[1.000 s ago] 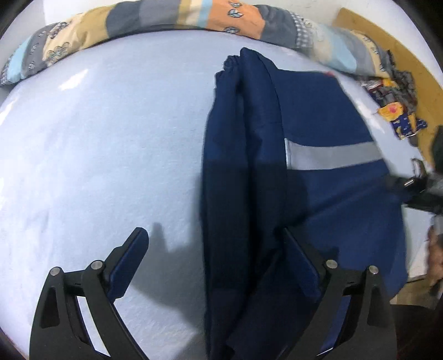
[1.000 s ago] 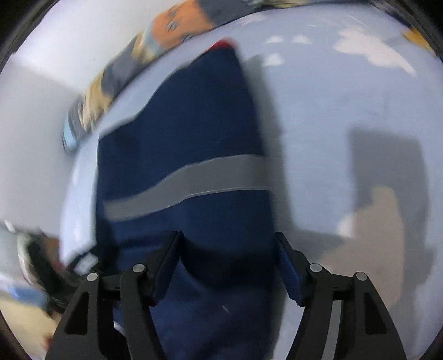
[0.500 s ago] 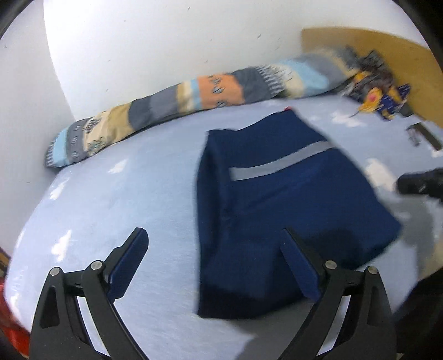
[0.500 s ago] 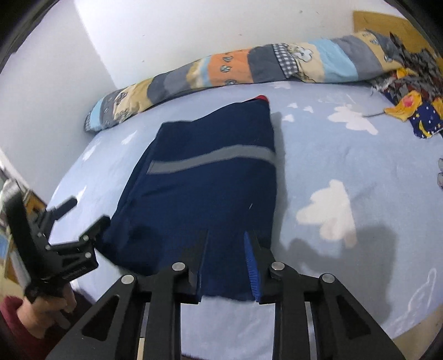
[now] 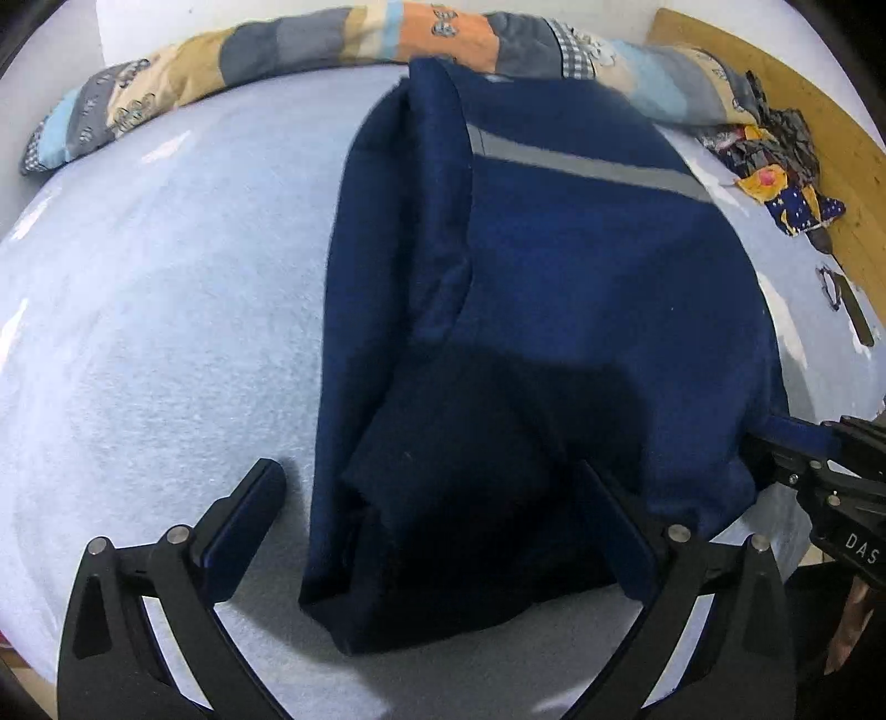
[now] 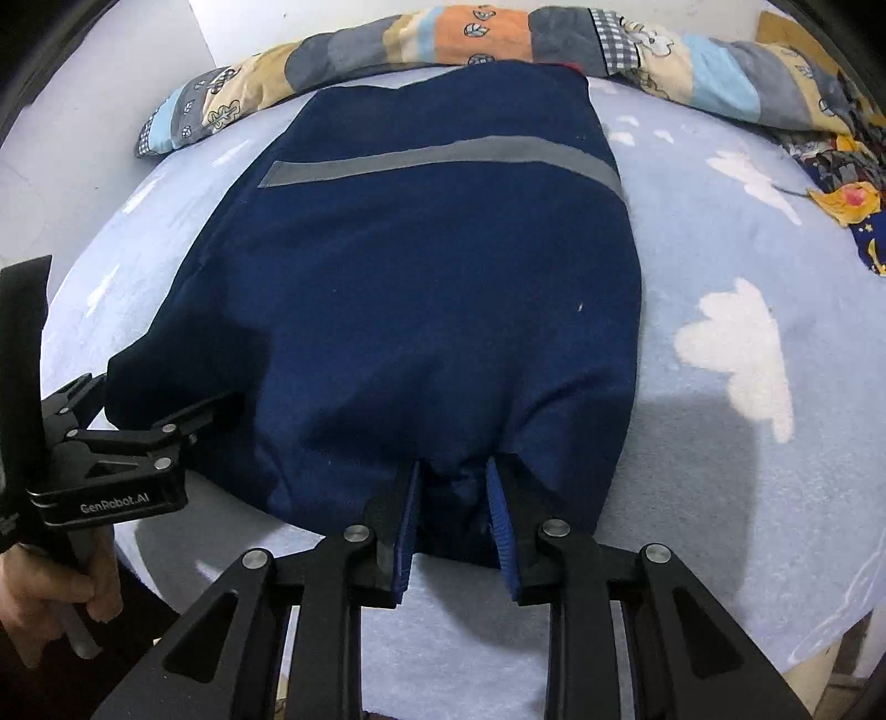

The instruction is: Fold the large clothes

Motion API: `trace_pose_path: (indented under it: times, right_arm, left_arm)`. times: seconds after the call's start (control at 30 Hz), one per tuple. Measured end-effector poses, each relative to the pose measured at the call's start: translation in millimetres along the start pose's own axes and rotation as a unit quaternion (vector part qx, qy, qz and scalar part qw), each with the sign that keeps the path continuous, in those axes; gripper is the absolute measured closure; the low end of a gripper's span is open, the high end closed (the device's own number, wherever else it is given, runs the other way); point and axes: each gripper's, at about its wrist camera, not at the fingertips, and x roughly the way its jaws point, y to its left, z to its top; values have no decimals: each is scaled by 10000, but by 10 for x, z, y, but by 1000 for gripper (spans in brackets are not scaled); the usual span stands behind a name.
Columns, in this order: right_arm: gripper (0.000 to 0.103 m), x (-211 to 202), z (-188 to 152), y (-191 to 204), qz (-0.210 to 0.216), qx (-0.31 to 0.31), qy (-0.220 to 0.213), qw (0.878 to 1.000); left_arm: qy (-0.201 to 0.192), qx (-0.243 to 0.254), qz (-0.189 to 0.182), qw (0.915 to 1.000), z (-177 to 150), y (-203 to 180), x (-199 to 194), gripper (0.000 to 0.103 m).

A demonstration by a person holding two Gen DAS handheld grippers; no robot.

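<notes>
- Right gripper: jaws narrow and easing apart a touch, near hem of the navy garment bunched between the pads; looks pinched to me.
- Left gripper: jaws spread as wide as they go and widening, straddling the near-left corner w/ one finger on bare sheet, one over cloth. Nothing held.
- Key relation: garment runs straight away from both tongs, long axis near edge to far side, grey stripe across the far end. Each hand sits at its own near corner, so I'd judge next fold goes away from me, hem toward stripe.
- Surface: light blue sheet w/ white clouds, soft.
- Room: patchwork bolster along far edge, white wall, loose cloth heap far right.
</notes>
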Motion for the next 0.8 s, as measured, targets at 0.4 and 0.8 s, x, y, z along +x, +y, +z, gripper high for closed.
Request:
trace_pose_path:
  times: [0.4, 0.8]
  right_arm:
    - [40, -816, -643, -196, 160, 1149, -1202, 9859]
    - [21, -1547, -1149, 176, -319, 603, -2321, 9703]
  left_arm:
    - [-1392, 5, 157, 9901, -443, -48, -1062, 0]
    - [-2117, 255, 633, 9749, -871, -186, -1663, 0]
